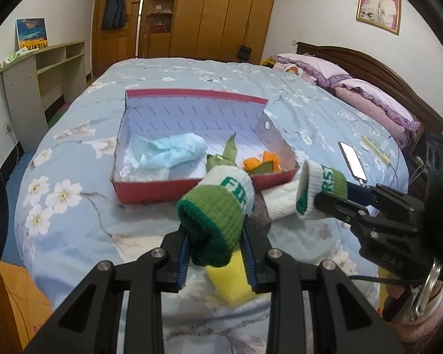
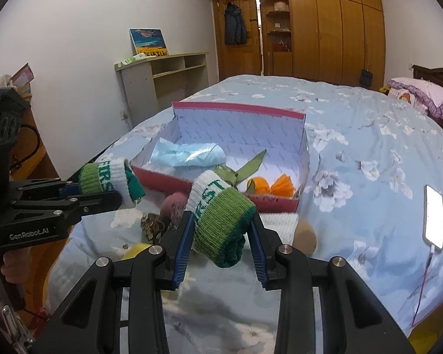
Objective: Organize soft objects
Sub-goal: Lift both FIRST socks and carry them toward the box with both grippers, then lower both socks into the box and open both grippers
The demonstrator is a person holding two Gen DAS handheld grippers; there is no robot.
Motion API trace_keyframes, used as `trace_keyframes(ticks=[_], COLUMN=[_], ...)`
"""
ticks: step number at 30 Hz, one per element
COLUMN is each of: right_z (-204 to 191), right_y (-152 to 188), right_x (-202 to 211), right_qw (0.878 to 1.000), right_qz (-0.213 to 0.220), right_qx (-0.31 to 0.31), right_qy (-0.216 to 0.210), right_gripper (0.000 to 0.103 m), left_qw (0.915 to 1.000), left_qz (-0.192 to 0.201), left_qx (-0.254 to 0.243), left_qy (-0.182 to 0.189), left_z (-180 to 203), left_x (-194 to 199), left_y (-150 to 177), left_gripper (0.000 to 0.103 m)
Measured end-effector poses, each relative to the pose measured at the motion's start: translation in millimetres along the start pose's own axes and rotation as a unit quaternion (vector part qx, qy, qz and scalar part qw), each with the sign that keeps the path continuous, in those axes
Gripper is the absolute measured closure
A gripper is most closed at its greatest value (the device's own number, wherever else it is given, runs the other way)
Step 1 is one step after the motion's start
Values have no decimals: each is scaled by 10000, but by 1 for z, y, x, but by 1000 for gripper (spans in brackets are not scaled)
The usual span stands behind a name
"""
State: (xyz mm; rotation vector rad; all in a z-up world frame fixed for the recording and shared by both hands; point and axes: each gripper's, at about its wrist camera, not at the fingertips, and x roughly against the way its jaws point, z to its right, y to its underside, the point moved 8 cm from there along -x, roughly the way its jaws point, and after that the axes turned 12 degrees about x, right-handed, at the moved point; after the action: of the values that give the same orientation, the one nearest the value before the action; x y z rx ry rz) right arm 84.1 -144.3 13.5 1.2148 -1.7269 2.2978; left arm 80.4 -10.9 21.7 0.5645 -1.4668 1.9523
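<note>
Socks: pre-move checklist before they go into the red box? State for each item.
1. Left gripper shut on the left sock: ok, cuff sits between both pads.
2. Right gripper shut on the right sock: ok, cuff pinched.
3. Socks apart from each other: ok, a gap shows between them in both views.
4. Red box open with free floor: ok, lid up, bare patch between the blue cloth and the orange item.
5. Path to the box: not ok, the green leafy piece stands at the near wall right ahead.
6. Phone and its cable away from the grippers: ok.
</note>
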Motion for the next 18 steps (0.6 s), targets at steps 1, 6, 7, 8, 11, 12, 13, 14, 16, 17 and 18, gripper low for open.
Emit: trace_keyframes(ticks=[1,6,7,8,11,12,13,14,16,17,18], right_z=[2,7,8,8,10,11,12,13,16,19,21], right_y=[-4,-16,-18,-20,-26,-28,-30,-31,-35,-38,-40], right_x=[-1,-2,-2,-2,-5,-6,-8,-9,-12,-14,-16], right_qw=[10000,9998,9998,9997,9995,9995,9995,9995,9995,9995,9995], right_qz=[21,108,124,138,166,170,170,173,186,195,201], right_qx=[19,87,104,123,149,148,146,144,133,127,121], right_qy=[24,126,146,166,206,208,211,214,222,226,231], right_gripper=[66,66,66,66,66,66,66,66,66,66,66], left_qw=[10000,9998,9998,9997,9996,9996,9996,9996,9995,9994,9994], left_qz=[28,159,177,189,232,239,249,260,294,305,309], left_qx=[-10,-45,-48,-48,-54,-52,-54,-59,-75,-84,-90], left_qy=[-22,-98,-111,-123,-120,-112,-106,-109,-124,-141,-150], left_z=[0,0,1,1,3,4,5,6,8,9,9], left_x=[-1,-8,-10,-11,-15,-16,-18,-19,-21,-23,-24], left_y=[-3,-19,-23,-25,-34,-36,-39,-42,-47,-50,-51], left_gripper=[71,71,71,71,71,71,71,71,71,71,71])
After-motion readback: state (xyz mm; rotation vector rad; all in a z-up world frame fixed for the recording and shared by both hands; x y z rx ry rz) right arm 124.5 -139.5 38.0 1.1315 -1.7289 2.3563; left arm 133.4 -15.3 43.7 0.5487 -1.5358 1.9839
